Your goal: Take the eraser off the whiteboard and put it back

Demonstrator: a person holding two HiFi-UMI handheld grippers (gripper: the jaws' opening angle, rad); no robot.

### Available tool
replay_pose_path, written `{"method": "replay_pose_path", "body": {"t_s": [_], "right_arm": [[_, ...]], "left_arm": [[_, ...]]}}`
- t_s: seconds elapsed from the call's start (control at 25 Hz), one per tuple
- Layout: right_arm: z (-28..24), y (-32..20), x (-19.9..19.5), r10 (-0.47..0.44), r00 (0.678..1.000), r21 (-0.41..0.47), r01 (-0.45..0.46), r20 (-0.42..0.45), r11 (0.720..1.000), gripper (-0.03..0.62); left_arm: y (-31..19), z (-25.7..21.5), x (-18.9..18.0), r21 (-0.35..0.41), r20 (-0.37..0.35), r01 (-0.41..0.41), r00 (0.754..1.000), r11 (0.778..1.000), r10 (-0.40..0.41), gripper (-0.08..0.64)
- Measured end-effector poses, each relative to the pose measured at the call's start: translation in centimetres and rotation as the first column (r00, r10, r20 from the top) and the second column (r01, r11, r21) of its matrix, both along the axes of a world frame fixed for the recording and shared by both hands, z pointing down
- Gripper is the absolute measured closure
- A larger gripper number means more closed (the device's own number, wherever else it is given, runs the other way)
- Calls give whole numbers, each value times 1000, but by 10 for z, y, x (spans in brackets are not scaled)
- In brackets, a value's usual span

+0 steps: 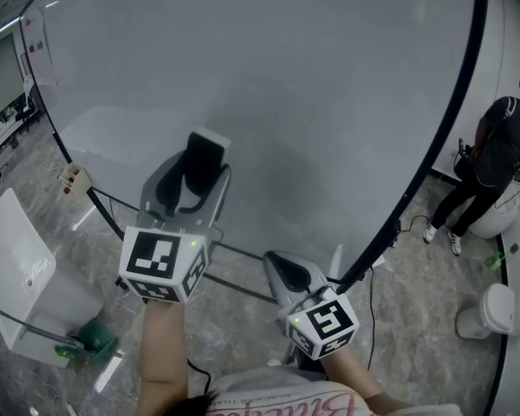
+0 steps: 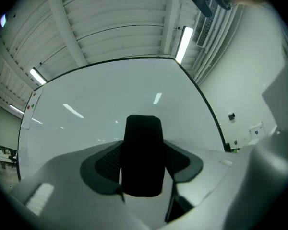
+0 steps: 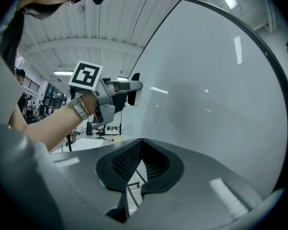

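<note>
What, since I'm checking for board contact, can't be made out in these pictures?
Whether the eraser touches the whiteboard: in the head view the left gripper covers the gap; in the right gripper view it is too small.
The eraser's lower end: left gripper view, behind the gripper's body.
The small sheets at the whiteboard's left edge: head view, too small to read.

Ahead of the left gripper, clamped on the eraser, the whiteboard lies wide and open. Its black frame bounds the right side; a small box, perhaps a switch, hangs at the lower-left rim.
</note>
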State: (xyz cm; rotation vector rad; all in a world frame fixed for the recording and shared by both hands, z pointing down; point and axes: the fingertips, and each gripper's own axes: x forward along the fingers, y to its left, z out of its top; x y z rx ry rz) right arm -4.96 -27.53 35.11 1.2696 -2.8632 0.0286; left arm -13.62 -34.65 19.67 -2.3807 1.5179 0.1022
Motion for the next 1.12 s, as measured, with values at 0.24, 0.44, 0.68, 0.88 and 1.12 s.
{"method": "replay_pose_path", "body": {"t_s": [0.24, 0.44, 0.68, 0.88, 1.12], "right_arm": [[0, 0, 1, 4, 1000, 1, -4, 0, 1000, 592], [1, 0, -1, 2, 1000, -1, -2, 1, 1000, 592], [2, -2, -3, 2, 1000, -2, -2, 4, 1000, 592], [4, 0, -4, 2, 1000, -3, -2, 8, 1000, 592], [6, 3, -5, -1, 1000, -7, 1, -7, 1000, 592]], "left_arm": [[20, 25, -4, -14, -10, -9, 1000, 1000, 9, 313], [35, 48, -15, -33, -38, 7, 999, 999, -8, 313], [48, 74, -29, -57, -94, 20, 995, 998, -25, 313], [66, 86, -43, -61, -161, 7, 987, 998, -17, 313], [75, 99, -42, -85, -164, -6, 986, 996, -8, 313]]}}
